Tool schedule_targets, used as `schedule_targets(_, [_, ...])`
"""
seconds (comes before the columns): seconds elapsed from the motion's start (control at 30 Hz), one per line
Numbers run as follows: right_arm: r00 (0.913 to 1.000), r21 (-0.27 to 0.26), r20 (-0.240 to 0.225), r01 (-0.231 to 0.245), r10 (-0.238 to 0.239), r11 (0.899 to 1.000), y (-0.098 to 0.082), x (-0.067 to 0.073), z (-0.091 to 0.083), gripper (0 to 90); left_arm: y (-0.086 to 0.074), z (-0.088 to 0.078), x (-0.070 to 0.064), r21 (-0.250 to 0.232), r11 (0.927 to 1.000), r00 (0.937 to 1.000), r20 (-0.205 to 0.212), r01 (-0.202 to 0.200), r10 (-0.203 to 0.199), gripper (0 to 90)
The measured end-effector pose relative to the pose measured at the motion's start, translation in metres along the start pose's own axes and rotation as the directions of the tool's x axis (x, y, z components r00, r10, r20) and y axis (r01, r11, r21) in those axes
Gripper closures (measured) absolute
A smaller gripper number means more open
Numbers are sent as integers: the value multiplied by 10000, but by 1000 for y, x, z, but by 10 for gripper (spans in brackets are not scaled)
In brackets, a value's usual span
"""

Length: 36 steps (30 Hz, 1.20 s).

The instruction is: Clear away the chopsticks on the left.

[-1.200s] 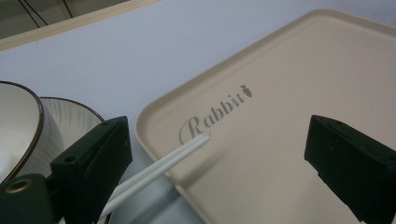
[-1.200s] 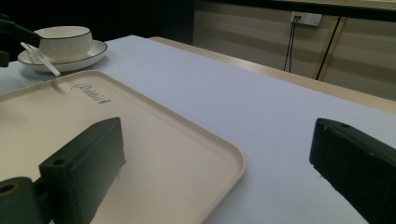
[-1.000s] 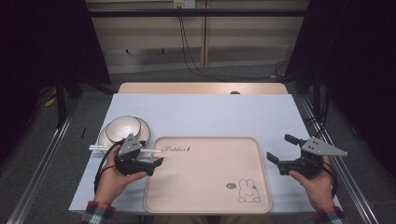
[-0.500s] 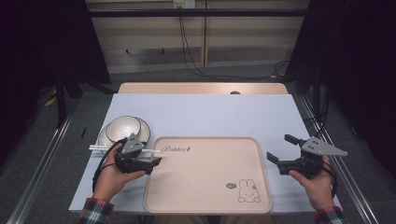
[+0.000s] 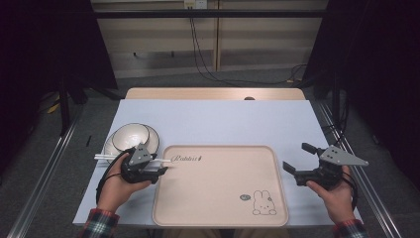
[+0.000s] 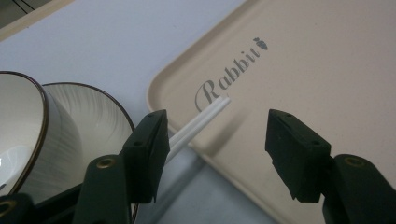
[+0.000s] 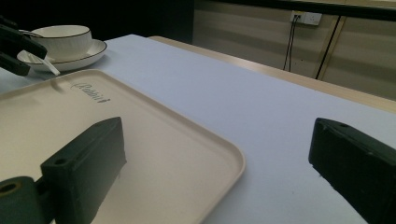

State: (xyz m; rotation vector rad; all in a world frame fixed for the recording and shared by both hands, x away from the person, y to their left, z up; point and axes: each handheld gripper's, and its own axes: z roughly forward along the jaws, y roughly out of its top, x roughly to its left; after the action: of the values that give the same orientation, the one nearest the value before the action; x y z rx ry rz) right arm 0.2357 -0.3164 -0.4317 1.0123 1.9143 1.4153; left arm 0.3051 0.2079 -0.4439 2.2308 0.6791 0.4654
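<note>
Two white chopsticks [image 6: 201, 123] are lying side by side, tips resting over the rim of the beige tray [image 5: 220, 191], handles running back toward the plate [image 6: 93, 121] and bowl [image 5: 130, 136]. Left gripper [image 5: 159, 167] is narrowing its jaws around the pair; pads are not yet pressing, one jaw sitting just beside the sticks, so a pick-up is likely beginning. Right gripper [image 5: 294, 158] is idling wide apart, holding nothing, beside the tray's far edge.

"Rabbit" script printed on beige tray [image 6: 299, 60], near its corner.
</note>
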Motion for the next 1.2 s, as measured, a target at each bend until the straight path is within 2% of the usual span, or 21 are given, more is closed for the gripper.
schedule_targets(0.17, [10000, 17, -2, 37, -37, 10000, 0, 0, 0, 30, -2, 2, 1, 7, 10000, 9999, -147, -27, 27, 419])
schedule_targets(0.3, [10000, 39, 7, -33, 33, 10000, 0, 1, 1, 31, -4, 4, 1, -71, 9998, 9998, -6, -208, 208, 431])
schedule_targets(0.63, [9999, 101, -85, 56, -56, 9999, -1, 1, 1, 33, -4, 7, 1, -50, 9991, 9991, -95, -410, 409, 437])
schedule_targets(0.73, [9999, 98, -89, 67, -66, 9999, -1, 1, 1, 33, -3, 10, 0, 66, 9985, 9985, 8, -541, 541, 445])
schedule_targets(1.1, [9999, 180, -107, 86, -84, 9998, -1, 1, 2, 34, -4, 14, 2, 125, 9985, 9986, 21, -530, 530, 463])
schedule_targets(1.13, [9999, 180, -116, 87, -85, 9998, -1, 1, 2, 35, -3, 13, 2, 310, 9978, 9982, -68, -594, 596, 467])
schedule_targets(1.2, [9999, 183, -111, 77, -75, 9998, -1, 1, 2, 35, -4, 14, 2, 118, 9986, 9986, 4, -522, 522, 468])
